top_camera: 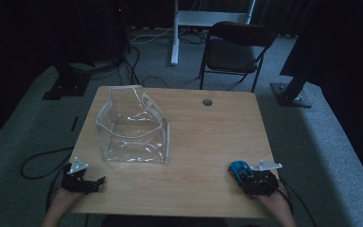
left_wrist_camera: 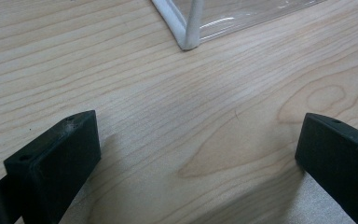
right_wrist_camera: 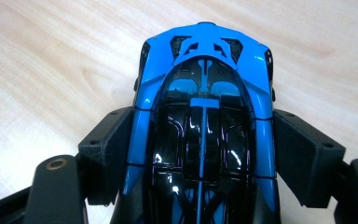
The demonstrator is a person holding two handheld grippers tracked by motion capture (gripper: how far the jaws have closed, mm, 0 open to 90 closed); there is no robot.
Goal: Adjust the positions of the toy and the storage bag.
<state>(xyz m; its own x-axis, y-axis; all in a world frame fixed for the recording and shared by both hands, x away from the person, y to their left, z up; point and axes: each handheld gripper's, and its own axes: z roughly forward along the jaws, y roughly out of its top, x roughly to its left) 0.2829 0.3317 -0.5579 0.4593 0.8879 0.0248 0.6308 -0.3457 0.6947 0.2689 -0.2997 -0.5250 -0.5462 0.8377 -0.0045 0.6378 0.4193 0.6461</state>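
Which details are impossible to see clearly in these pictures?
- Toy car: its rear end is cut off by the bottom edge of the right gripper view; in the high view it is small and dim, partly behind the right gripper.
- Clear plastic bag: the left gripper view shows just one corner, the rest cut off by the top edge.
- Left gripper: too dark in the high view to show detail.

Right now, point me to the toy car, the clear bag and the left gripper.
toy car (right_wrist_camera: pixel 204 116): right gripper view, on its dark cabin roof, between the jaws.
clear bag (top_camera: pixel 133 126): high view, on its open clear body.
left gripper (left_wrist_camera: pixel 198 154): left gripper view, midway between its two open black jaws, over bare tabletop.
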